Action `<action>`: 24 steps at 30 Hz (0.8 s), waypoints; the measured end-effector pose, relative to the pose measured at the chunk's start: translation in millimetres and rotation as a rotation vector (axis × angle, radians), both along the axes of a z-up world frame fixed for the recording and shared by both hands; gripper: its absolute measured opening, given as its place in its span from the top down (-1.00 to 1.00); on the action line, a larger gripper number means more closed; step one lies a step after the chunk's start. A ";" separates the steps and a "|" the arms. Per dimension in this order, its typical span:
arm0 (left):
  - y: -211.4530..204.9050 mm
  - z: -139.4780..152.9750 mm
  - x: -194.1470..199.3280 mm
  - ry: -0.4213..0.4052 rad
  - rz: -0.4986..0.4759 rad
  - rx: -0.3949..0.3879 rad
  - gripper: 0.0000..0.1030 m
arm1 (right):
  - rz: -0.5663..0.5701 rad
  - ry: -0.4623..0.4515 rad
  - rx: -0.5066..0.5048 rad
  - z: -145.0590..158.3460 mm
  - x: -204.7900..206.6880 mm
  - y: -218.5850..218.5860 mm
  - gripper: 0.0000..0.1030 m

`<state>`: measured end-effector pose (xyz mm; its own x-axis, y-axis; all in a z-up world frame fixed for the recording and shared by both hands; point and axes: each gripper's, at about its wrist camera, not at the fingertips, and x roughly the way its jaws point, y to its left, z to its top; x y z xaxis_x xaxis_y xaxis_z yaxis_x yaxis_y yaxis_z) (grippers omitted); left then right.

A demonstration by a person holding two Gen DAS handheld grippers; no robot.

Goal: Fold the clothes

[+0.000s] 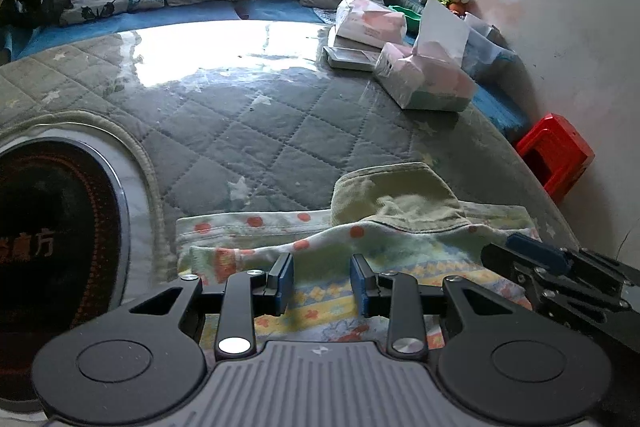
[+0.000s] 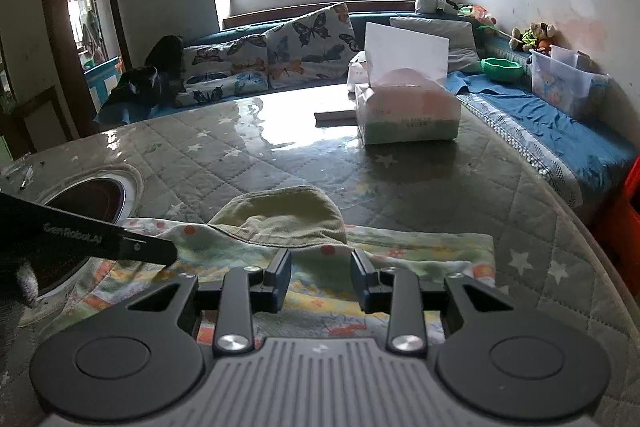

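Observation:
A small patterned garment (image 1: 320,247) with orange dots lies flat on the quilted grey table cover, near the front edge; it also shows in the right wrist view (image 2: 400,247). An olive-green cloth piece (image 1: 392,199) lies on its far part, seen too in the right wrist view (image 2: 280,215). My left gripper (image 1: 322,281) is open just above the garment's near part, holding nothing. My right gripper (image 2: 320,279) is open over the garment's near part, empty. The right gripper's body (image 1: 560,279) shows at the left view's right side; the left gripper's finger (image 2: 152,249) shows at the right view's left.
A round stove opening (image 1: 60,247) sits in the table at the left. Tissue boxes (image 2: 404,111) and a flat box (image 1: 348,57) stand at the far right of the table. A sofa with butterfly cushions (image 2: 280,47) runs behind. A red stool (image 1: 556,151) stands at the right.

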<state>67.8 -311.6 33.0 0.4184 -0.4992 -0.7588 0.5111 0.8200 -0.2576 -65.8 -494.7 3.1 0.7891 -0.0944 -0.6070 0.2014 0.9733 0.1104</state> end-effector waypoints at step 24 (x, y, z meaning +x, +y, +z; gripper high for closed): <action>29.3 20.0 -69.1 -0.088 -0.079 0.020 0.34 | 0.075 0.004 -0.013 -5.7 -64.6 41.4 0.09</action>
<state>-1.3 -282.3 53.0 0.4441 -0.5181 -0.7310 0.5944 0.7809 -0.1923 -130.5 -453.3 -2.6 0.7915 -0.0433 -0.6096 0.1284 0.9870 0.0967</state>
